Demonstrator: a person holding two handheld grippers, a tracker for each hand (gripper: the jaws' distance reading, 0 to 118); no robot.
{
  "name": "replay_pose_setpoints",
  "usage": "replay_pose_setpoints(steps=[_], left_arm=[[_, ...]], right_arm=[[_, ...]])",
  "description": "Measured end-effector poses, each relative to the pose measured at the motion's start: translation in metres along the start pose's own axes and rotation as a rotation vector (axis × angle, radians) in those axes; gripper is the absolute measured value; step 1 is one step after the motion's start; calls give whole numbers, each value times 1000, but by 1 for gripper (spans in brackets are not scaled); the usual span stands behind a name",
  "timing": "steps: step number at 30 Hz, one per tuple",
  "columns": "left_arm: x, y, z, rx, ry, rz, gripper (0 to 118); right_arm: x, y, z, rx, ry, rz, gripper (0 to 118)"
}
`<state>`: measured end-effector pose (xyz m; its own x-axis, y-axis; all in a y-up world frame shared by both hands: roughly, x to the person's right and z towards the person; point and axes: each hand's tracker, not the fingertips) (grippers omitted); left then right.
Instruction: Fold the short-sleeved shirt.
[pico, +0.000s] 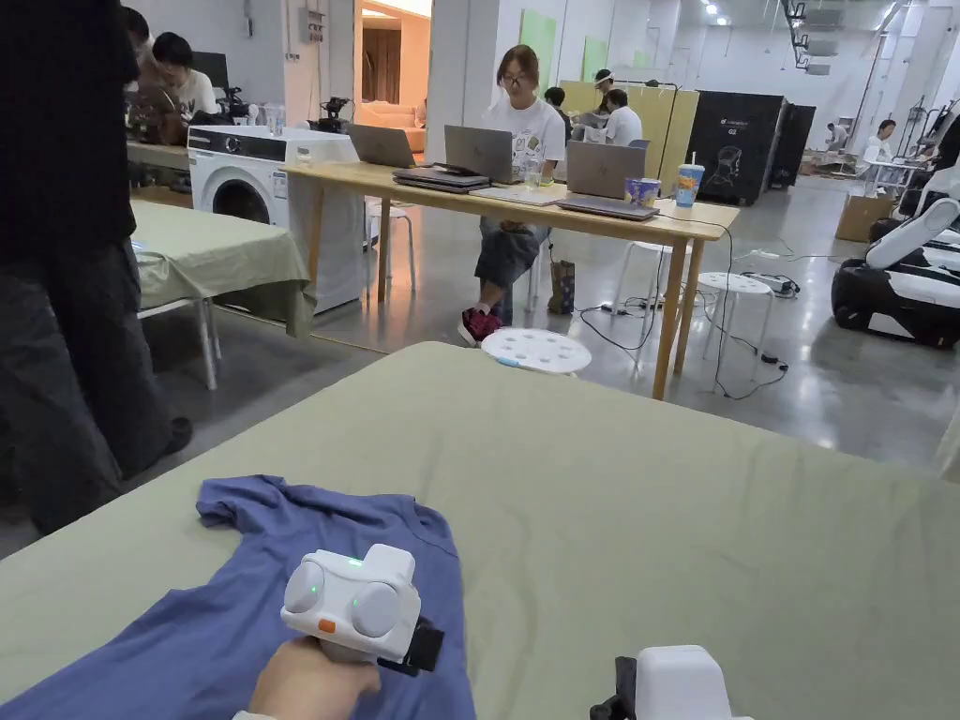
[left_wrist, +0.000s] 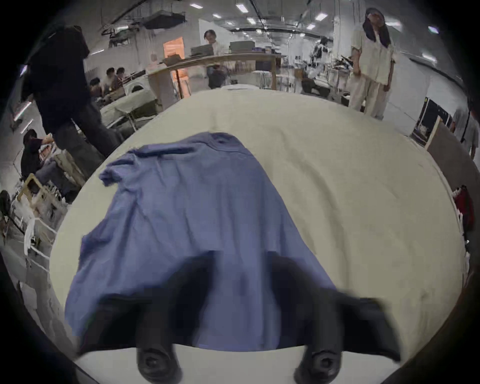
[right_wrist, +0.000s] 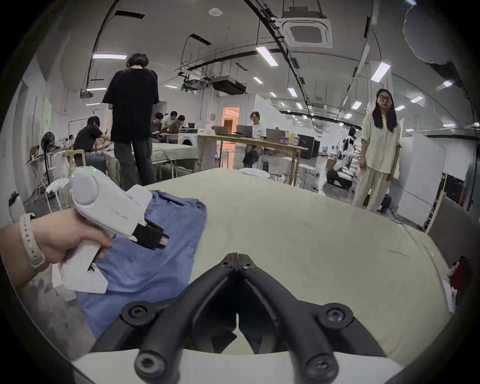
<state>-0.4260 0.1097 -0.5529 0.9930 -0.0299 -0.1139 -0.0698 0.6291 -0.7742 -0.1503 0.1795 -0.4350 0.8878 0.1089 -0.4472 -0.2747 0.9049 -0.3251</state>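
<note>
Open workshop hall, polished concrete floor (pico: 844, 394), ceiling strip lights. Pale green cloth covers the bench (pico: 656, 525). Beyond it: a wooden table (pico: 525, 202) with laptops and one person seated, a white round stool (pico: 536, 351), a washing machine (pico: 239, 183) to the left. A person in dark clothes (pico: 66, 234) stands at the bench's left edge; another in pale clothes (right_wrist: 378, 153) stands off to the right.

Blue short-sleeved shirt (pico: 234, 609) lies on the near-left part of the bench, collar end away from the operator, one sleeve rumpled at the far left, the cloth wrinkled rather than flat.

Left claw (left_wrist: 240, 280): held over the shirt's lower half by the left hand (pico: 305, 680). Its own view shows the jaws blurred and set apart, blue cloth visible between them; I cannot tell whether they touch the fabric. No grip seen.

Right claw (right_wrist: 237, 257): jaws fully closed, tips meeting, nothing between them. It sits above bare green cloth, just right of the shirt's edge.
</note>
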Motion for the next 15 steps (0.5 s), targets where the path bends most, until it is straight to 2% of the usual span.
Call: replay_pose_setpoints(steps=[1,2,6,8,9,10,11,12,15], left_arm=[[1,1,-9,-7,0,3,115],[3,1,-15,-8,3,3,116],[5,-3,-46,-67,20,-41,109],[0,-12,-64,-157,-12,-31,104],[-4,-15,-63,-127,-23,-10,100],[-7,-13,-57,-102,-40,22,86],[-10,-11,-55,-107,-29,14,56],[-13,-10,-48,-87,-16,5,45],[-28,-10,-36,-32,-21,53,3]], right_arm=[[3,-1,-2,-4,-6,-3,0],[7,-3,-5,-6,-13,-7,0],[17,-8,-14,-30,-38,-19,0],[21,-11,-17,-39,-48,-22,0],[22,-13,-17,-44,-53,-25,0],[24,-14,-17,-49,-54,-26,0],[26,-15,-16,-50,-55,-27,0],[29,-15,-14,-49,-59,-29,0],[38,-14,-6,-42,-71,-49,0]])
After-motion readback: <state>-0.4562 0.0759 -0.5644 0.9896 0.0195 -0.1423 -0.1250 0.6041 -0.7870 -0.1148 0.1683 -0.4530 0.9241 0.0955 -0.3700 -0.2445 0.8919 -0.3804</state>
